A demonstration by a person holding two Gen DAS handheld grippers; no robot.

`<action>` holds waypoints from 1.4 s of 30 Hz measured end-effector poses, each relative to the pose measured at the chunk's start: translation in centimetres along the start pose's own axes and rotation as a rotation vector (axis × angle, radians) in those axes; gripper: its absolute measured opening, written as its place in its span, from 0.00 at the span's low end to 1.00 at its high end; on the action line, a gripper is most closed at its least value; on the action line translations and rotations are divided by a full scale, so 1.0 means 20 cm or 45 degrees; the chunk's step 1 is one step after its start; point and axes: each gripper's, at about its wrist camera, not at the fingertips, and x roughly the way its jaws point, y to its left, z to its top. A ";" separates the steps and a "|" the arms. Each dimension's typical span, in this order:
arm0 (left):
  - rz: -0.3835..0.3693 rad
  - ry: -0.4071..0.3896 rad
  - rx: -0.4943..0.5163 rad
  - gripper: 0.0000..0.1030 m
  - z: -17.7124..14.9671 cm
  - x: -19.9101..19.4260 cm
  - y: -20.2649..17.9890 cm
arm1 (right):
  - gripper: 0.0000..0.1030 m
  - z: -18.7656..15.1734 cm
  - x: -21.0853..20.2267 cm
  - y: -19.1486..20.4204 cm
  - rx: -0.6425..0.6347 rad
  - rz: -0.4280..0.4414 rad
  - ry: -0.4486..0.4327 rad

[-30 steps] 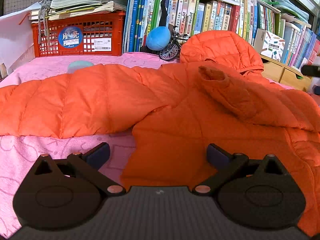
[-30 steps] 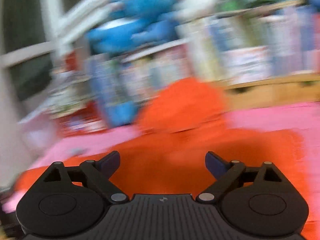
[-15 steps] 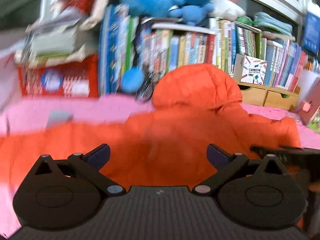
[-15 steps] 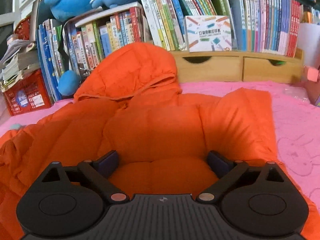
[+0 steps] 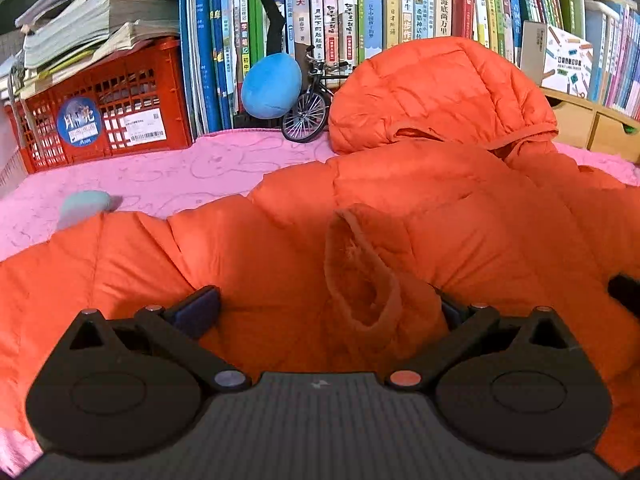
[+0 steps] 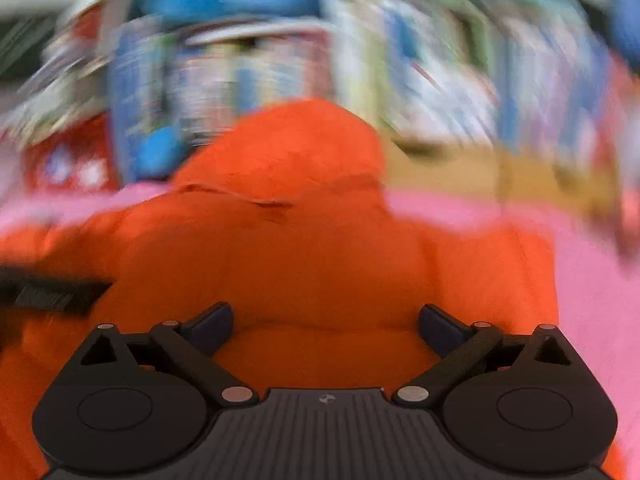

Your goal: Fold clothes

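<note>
A: Where's the jacket (image 5: 420, 208)?

B: Orange puffer, spread flat on the pink desk cover (image 5: 168, 172), hood (image 5: 436, 92) propped vs the books (image 5: 328, 12). One sleeve cuff (image 5: 360, 276) lies folded across the body.

A: Grippers?

B: Left gripper (image 5: 326, 308) wide, cuff sits btwn the jaws, pads not pressing. Right gripper (image 6: 326, 322) wide too, over the lower body, nothing held. Right view blurred.

A: Handling?

B: Prob light, soft, slick shell, springs back. Best grab at cuff or hem seam, not mid-panel.
</note>
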 end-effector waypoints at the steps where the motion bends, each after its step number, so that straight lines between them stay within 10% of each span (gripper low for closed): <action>1: -0.002 0.001 -0.002 1.00 0.00 -0.01 0.00 | 0.97 -0.01 -0.03 0.07 -0.140 -0.025 -0.044; 5: -0.009 0.005 -0.011 1.00 0.01 -0.01 0.00 | 0.97 -0.04 -0.07 0.14 -0.408 -0.153 -0.062; 15: -0.012 0.005 -0.011 1.00 0.02 -0.01 0.00 | 0.97 -0.09 -0.06 -0.58 0.071 -0.685 0.198; 18: -0.010 0.005 -0.009 1.00 0.02 -0.01 0.00 | 0.97 -0.01 -0.13 -0.50 0.049 -0.661 0.086; 24: -0.007 0.005 -0.006 1.00 0.02 -0.01 0.00 | 0.99 0.20 -0.01 -0.27 0.274 0.099 -0.003; 27: -0.008 0.006 -0.007 1.00 0.02 -0.01 0.00 | 0.98 0.23 0.13 -0.20 0.292 0.244 0.084; 34: -0.021 0.011 -0.011 1.00 0.03 -0.01 0.00 | 1.00 0.02 0.26 -0.54 0.483 -0.334 0.181; 42: -0.050 -0.048 -0.075 1.00 0.03 -0.12 0.11 | 1.00 -0.04 0.31 -0.66 0.644 -0.392 0.245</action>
